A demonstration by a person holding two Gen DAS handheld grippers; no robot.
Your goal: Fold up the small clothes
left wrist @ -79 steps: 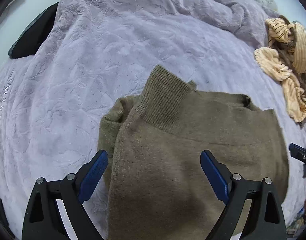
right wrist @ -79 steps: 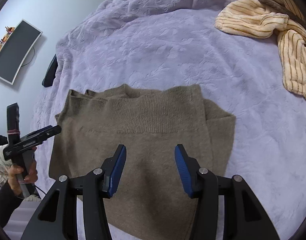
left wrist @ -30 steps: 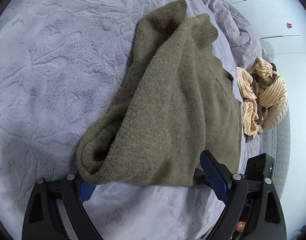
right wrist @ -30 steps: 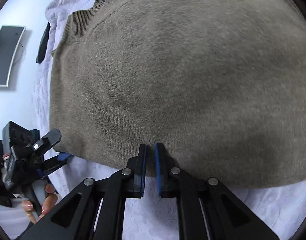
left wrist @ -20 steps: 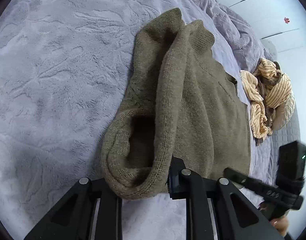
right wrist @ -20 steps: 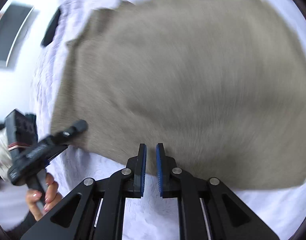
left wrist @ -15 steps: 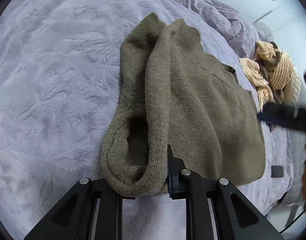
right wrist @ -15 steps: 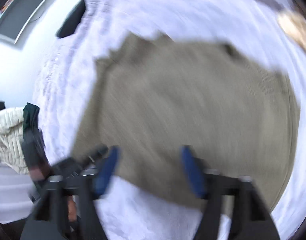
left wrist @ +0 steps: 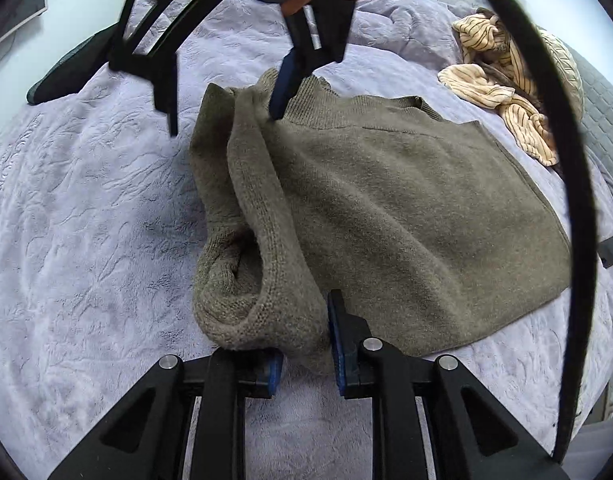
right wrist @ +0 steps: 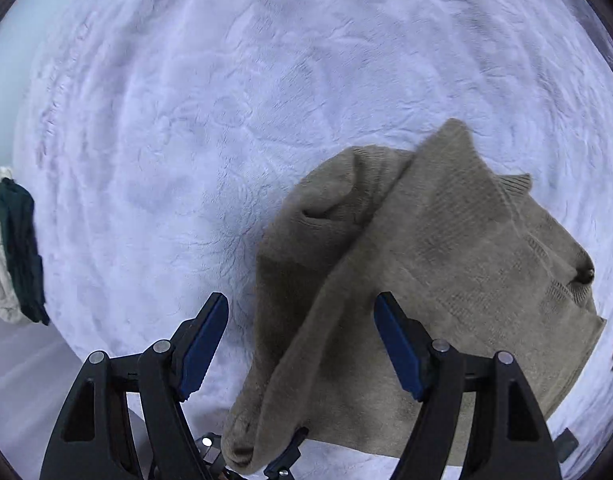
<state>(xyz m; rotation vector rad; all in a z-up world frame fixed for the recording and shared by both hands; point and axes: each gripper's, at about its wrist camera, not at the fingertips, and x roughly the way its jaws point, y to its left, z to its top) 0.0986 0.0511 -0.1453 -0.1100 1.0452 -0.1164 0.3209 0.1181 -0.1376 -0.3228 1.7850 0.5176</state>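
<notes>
An olive-brown knit sweater (left wrist: 386, 208) lies folded on the lavender blanket (left wrist: 86, 220). My left gripper (left wrist: 304, 356) is shut on the near left corner, where the thick rolled edge bunches between its blue pads (left wrist: 337, 340). My right gripper (left wrist: 224, 108) hangs open above the far left corner by the ribbed hem, one blue pad just over the knit. In the right wrist view the right gripper (right wrist: 302, 340) stands wide over the sweater (right wrist: 446, 264), its folded edge passing between the fingers untouched. The left gripper (right wrist: 266, 456) shows at the bottom, holding the corner.
A heap of cream striped clothes (left wrist: 502, 80) lies at the far right. A dark flat object (left wrist: 66, 76) sits at the blanket's far left edge. A black cable (left wrist: 578, 200) arcs across the right. A person's cream sleeve with dark cuff (right wrist: 10, 256) is at left.
The left gripper closed on the sweater's near left corner and raised it a little. The right gripper let go of the near edge, opened and swung across to the far left corner.
</notes>
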